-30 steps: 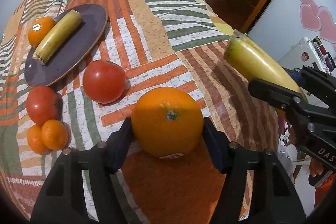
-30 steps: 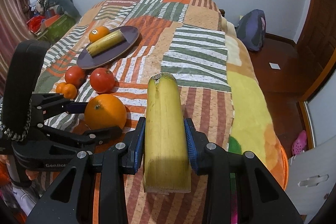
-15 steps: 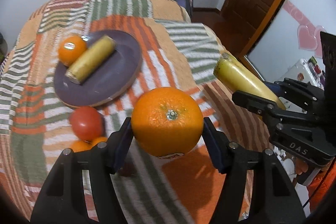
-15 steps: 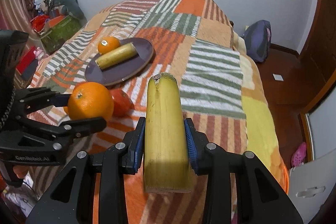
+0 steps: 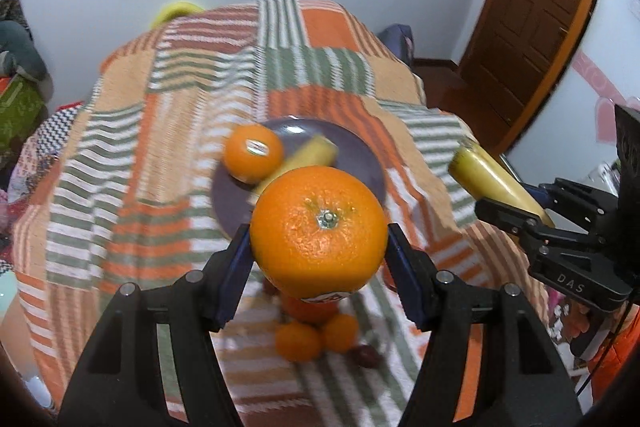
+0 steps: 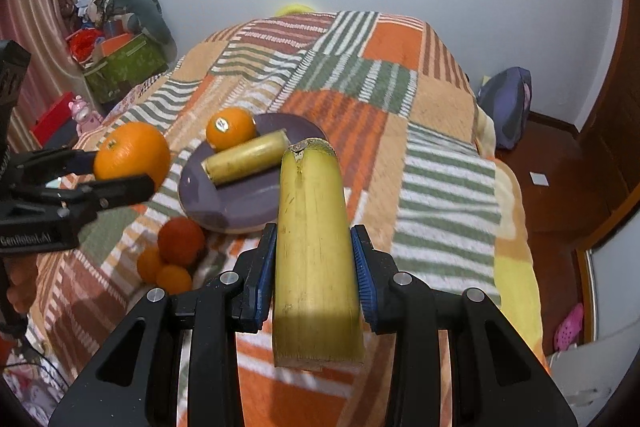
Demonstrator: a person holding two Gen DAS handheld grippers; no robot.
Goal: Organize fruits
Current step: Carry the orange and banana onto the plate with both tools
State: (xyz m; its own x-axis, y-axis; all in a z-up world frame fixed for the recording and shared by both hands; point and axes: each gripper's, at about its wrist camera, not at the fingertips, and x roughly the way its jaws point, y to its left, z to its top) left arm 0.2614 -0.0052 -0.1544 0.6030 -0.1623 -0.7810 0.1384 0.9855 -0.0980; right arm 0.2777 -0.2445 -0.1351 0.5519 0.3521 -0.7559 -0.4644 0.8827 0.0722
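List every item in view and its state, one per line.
Left tongs: shut on big orange, lifted.
Right tongs: shut on banana piece, lifted.
Plate: on blanket, holding small orange and second banana piece.
Tomato: on blanket, beside two tangerines.

A bright orange round fruit (image 5: 318, 231) with a greenish stem scar sits between the left claw's (image 5: 318, 259) blue pads. The right claw (image 6: 316, 269) — black-framed, blue-padded — frames a dull yellow banana piece (image 6: 314, 255). Beyond both claws lies a matte purple round plate (image 6: 240, 201) on a patchwork blanket (image 6: 400, 115) — orange, green-and-white stripes, tan, brown.
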